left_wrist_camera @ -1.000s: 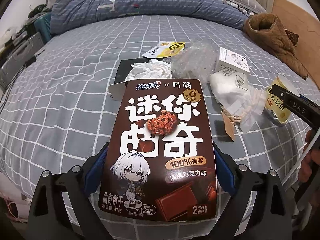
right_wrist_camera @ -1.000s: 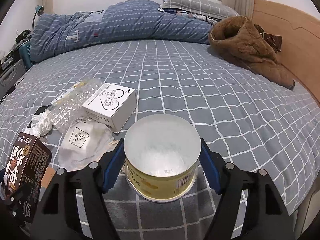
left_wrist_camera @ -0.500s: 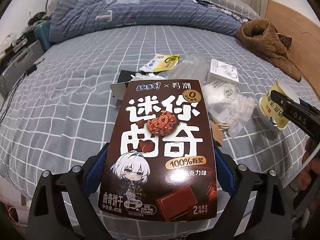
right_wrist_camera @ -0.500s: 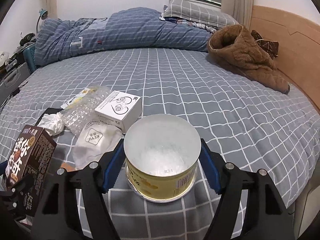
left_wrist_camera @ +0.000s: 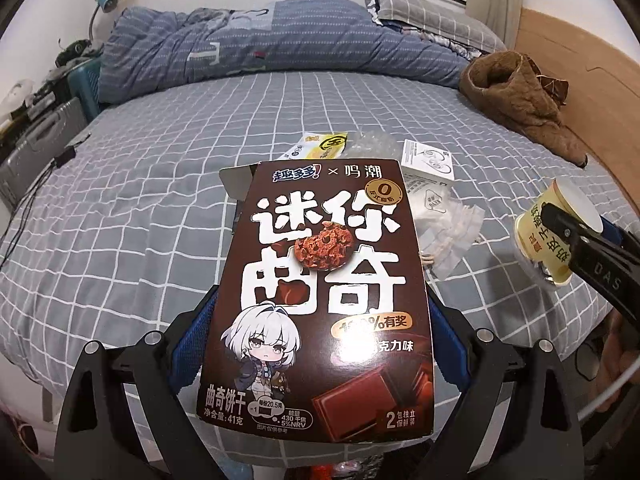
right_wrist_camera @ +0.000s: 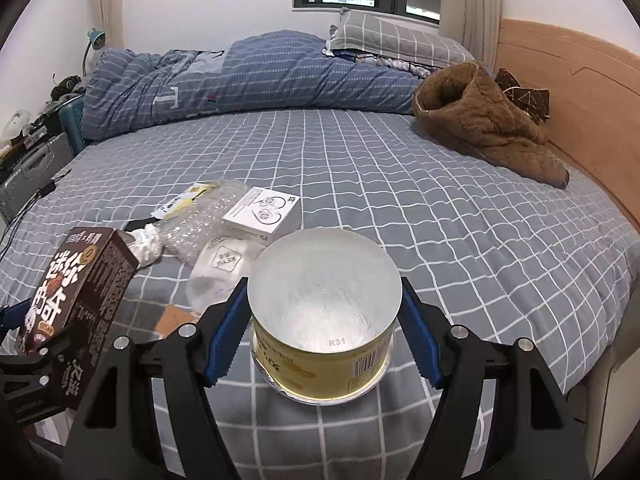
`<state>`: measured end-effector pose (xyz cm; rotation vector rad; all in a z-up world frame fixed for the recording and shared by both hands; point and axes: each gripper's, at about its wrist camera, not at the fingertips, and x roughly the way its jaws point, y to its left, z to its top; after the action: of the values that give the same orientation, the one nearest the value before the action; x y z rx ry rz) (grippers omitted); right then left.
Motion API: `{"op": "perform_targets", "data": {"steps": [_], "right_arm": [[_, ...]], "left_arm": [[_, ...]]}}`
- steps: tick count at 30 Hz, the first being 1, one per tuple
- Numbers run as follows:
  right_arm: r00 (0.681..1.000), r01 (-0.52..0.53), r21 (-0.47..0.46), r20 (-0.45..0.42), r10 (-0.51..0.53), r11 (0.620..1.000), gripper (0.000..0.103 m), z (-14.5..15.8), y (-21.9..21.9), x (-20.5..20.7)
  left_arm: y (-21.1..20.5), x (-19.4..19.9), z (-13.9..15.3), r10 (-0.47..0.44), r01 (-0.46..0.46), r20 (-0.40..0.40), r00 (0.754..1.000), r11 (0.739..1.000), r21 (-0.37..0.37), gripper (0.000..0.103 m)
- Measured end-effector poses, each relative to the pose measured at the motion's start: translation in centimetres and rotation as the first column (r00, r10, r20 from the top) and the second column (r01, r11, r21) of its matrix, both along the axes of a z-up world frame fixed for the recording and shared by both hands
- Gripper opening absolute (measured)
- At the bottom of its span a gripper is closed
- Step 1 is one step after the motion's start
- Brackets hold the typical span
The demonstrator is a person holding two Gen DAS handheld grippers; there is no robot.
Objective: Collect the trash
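Fingers (left_wrist_camera: 191,350) are clamping the cookie box (left_wrist_camera: 320,296), your right ones the yellow cup (right_wrist_camera: 324,316); both are lifting farther from the bed (right_wrist_camera: 400,200) — bin next.

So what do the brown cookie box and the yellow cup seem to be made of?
Cookie box: likely thin glossy printed cardboard, with folded edges and a grey inner flap. Yellow cup: probably coated paper or plastic, printed wall with barcode, shiny whitish base facing the camera.
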<state>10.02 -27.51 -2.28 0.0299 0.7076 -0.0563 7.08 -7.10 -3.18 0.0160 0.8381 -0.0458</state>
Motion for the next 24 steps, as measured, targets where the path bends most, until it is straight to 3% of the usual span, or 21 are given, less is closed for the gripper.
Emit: {"op": "perform_targets", "data": {"steps": [24], "right_arm": [[0.999,-0.031,0.022,0.015,0.031,0.999,0.068,1.9,1.8,-7.1]], "left_arm": [[1.1,-5.8,1.7,-0.014,0.015,0.038,0.999,1.0,-0.02,0.09]]}}
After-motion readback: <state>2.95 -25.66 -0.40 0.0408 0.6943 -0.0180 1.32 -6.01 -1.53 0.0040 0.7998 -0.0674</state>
